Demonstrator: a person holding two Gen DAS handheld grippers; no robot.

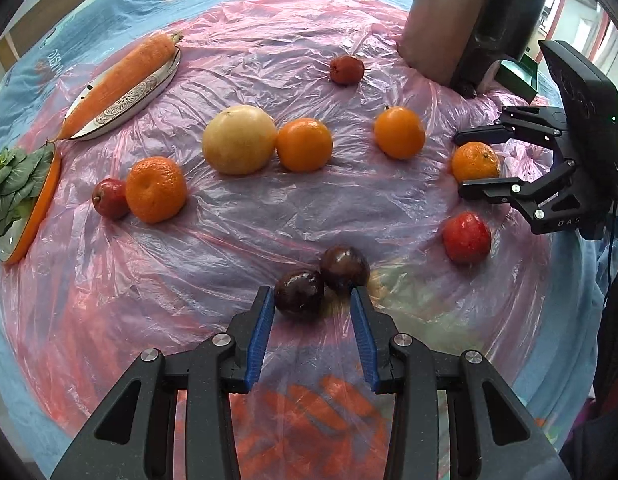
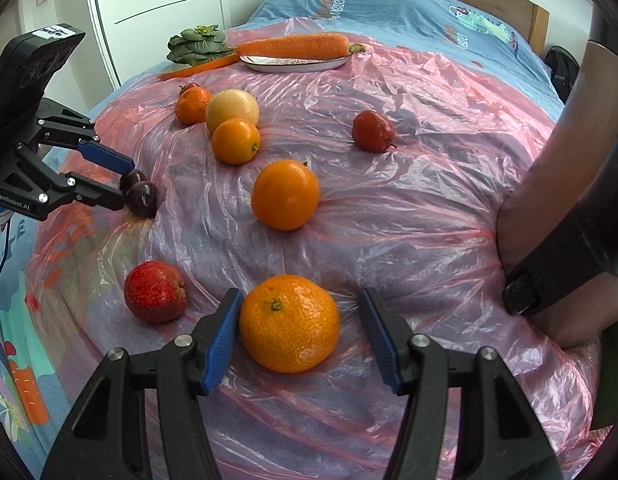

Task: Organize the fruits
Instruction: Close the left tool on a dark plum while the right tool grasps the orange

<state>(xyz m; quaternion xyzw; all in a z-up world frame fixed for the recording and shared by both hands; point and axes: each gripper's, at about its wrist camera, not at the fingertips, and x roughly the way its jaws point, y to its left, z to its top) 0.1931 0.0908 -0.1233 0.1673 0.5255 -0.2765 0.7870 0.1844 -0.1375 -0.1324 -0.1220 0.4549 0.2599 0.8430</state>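
While both grippers (left (image 1: 312,300), right (image 2: 301,312)) gape apart, crinkled pink plastic (image 2: 409,208) covers a blue-sheeted bed (image 2: 449,12).

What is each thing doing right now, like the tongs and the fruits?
Left tongs: open, around a dark plum.
Right tongs: open, around a mandarin, not squeezing.
Carrot: lying on a plate.
Red apple: loose on the plastic sheet.

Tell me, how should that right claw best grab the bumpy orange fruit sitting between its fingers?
Grip the mandarin across its widest middle, coming straight in as the right gripper already points. It sits stem-up and slightly flattened, so the sides give the fullest hold, and the open fingers already flank both sides.
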